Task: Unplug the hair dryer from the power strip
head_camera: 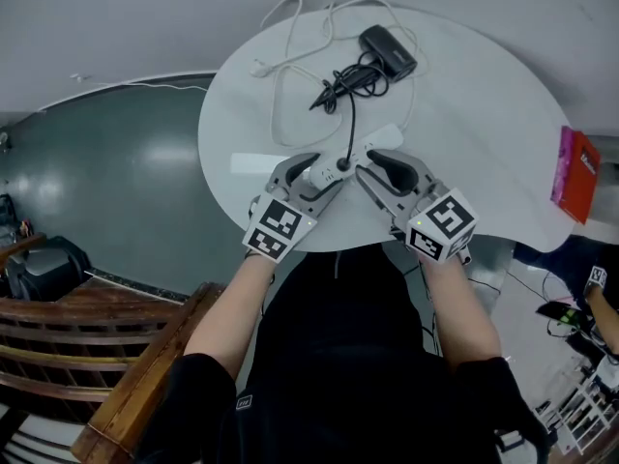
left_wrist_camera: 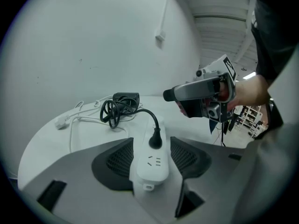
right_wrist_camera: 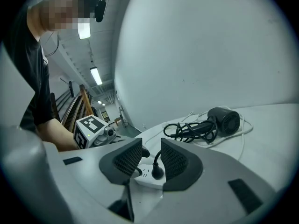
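A white power strip (head_camera: pixel 382 140) lies near the front of the round white table (head_camera: pixel 484 114). The hair dryer's black plug (head_camera: pixel 343 163) stands in one of its sockets. The black hair dryer (head_camera: pixel 389 50) rests at the far side with its cord bunched beside it. My left gripper (left_wrist_camera: pixel 150 157) is open, one jaw on each side of the strip's near end (left_wrist_camera: pixel 150 171), and gaps show on both sides. My right gripper (right_wrist_camera: pixel 152 160) is open by a narrow gap, and the plug (right_wrist_camera: pixel 157 171) shows just beyond its tips. The two grippers' tips nearly meet over the strip.
A loose white cable (head_camera: pixel 290 56) loops across the far left of the table. A red box (head_camera: pixel 577 174) sits at the table's right edge. A wooden bench (head_camera: pixel 97 346) stands on the floor at lower left.
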`<state>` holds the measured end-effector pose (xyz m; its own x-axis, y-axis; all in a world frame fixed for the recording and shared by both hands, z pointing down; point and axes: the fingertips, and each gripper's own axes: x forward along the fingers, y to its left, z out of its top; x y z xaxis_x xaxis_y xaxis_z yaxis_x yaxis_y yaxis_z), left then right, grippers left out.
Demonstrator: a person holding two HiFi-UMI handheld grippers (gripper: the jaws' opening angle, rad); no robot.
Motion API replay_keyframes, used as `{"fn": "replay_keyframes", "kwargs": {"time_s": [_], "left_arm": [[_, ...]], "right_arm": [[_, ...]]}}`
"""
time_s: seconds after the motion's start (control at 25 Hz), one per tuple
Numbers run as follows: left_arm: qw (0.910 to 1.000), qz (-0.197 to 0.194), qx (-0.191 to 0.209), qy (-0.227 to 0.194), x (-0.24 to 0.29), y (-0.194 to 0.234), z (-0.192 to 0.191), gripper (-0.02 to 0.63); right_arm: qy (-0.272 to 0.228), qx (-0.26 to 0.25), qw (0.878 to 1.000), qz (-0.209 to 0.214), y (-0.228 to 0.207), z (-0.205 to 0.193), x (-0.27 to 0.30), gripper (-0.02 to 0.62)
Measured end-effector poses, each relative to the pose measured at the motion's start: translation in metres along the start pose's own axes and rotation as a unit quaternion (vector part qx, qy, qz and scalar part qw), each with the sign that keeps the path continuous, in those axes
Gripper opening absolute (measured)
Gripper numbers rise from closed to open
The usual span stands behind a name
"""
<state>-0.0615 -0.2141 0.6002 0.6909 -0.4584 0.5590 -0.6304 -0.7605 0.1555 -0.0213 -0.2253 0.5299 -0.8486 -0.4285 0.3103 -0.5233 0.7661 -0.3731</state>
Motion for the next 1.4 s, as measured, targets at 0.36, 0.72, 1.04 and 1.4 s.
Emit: {"fn": "replay_keyframes", "kwargs": {"time_s": [0.36, 0.72, 1.04, 1.4], "left_arm": [[0.9989, -0.003, 0.022, 0.041, 0.018, -0.005, -0.022, 0.249], [0.9989, 0.0, 0.022, 0.041, 0.022, -0.003, -0.032, 0.253], [0.9992, 0.009, 0.024, 0.031, 0.021, -0.002, -0.029, 0.253], [0.9995, 0.012, 0.015, 0.025, 0.02, -0.002, -0.029, 0.255]], "right_arm": [[0.026, -0.01, 1.0, -0.012, 0.0, -0.025, 0.03, 0.107], [0.039, -0.009, 0.999, -0.03, -0.002, -0.035, 0.031, 0.106], [0.056, -0.012, 0.998, -0.024, -0.003, -0.046, 0.041, 0.107], [0.063, -0.026, 0.997, -0.03, -0.004, -0.058, 0.058, 0.109]]}}
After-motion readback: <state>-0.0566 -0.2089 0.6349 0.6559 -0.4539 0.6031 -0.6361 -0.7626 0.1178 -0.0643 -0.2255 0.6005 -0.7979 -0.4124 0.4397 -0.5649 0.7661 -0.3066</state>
